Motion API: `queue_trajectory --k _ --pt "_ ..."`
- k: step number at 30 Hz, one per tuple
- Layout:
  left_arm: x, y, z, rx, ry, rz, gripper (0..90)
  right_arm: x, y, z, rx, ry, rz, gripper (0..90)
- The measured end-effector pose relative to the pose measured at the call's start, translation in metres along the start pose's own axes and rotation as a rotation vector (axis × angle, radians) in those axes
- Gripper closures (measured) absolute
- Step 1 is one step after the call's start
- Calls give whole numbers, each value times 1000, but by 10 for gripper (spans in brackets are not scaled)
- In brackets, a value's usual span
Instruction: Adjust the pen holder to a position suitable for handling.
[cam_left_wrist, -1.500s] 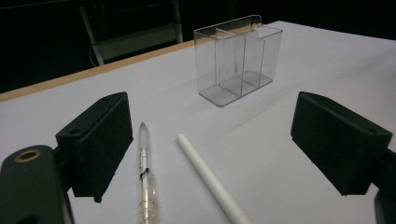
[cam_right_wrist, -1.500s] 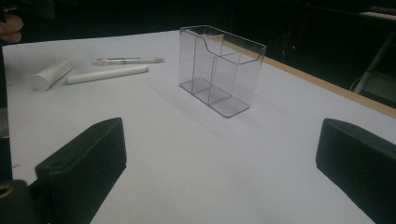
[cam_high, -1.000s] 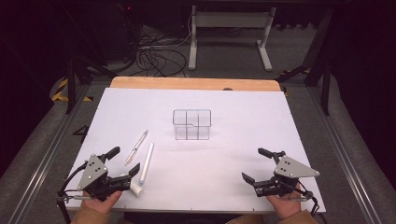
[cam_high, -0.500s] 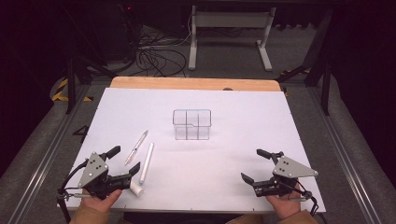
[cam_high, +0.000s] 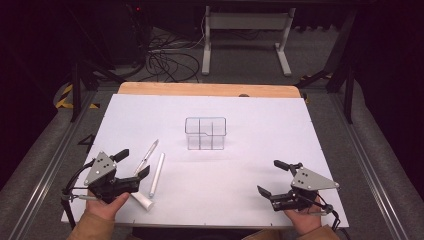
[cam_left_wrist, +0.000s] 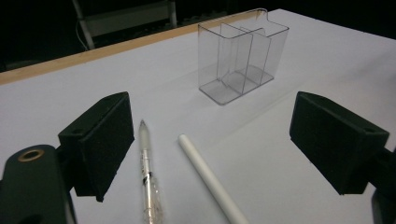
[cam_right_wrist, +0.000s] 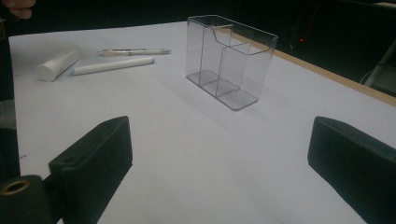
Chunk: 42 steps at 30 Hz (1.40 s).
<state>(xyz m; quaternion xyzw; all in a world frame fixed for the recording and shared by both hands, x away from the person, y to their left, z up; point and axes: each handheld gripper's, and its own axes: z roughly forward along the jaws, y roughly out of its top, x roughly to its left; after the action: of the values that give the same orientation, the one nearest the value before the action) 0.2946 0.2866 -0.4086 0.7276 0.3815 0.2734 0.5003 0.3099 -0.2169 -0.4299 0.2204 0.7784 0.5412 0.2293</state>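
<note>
Pens: clear pen (cam_high: 146, 156) and white pen (cam_high: 157, 173) lie at 7 o'clock on table (cam_high: 260, 125), between spread fingers of left gripper (cam_high: 131, 166). Right gripper (cam_high: 272, 177) released at 5 o'clock; clear organizer (cam_high: 205, 133) centre.

White paper sheet (cam_high: 260, 145) over the tabletop, flat, reaching almost to the near edge. Bare wooden strip (cam_high: 200, 89) along the far edge, also seen in the left gripper view (cam_left_wrist: 70, 58). Beyond the table, grey carpet floor (cam_high: 240, 60) with a loose tangle of black cables (cam_high: 167, 60). Just right of the cables, a white desk frame (cam_high: 245, 22) on 2 feet. Yellow-and-black tape (cam_high: 65, 95) on the floor at the far left corner. 2 metal rails flanking the table, left (cam_high: 47, 170) and right (cam_high: 372, 170).
</note>
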Motion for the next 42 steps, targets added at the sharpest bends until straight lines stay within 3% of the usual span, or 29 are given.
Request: queue_trajectory --k 15,27,30,40,42 --pt "17 10 9 26 -22 -50 145 1 0 -1 0 0 -3 73" --pt "24 15 9 40 -1 -34 147 2 0 -1 -1 6 -6 73" --pt "24 19 10 82 6 -18 162 2 1 -1 -4 7 -2 72" --pt "34 32 24 257 15 -28 208 4 1 1 -1 8 -3 73" --pt "35 33 26 274 16 -27 210 4 1 1 -1 10 -2 73"
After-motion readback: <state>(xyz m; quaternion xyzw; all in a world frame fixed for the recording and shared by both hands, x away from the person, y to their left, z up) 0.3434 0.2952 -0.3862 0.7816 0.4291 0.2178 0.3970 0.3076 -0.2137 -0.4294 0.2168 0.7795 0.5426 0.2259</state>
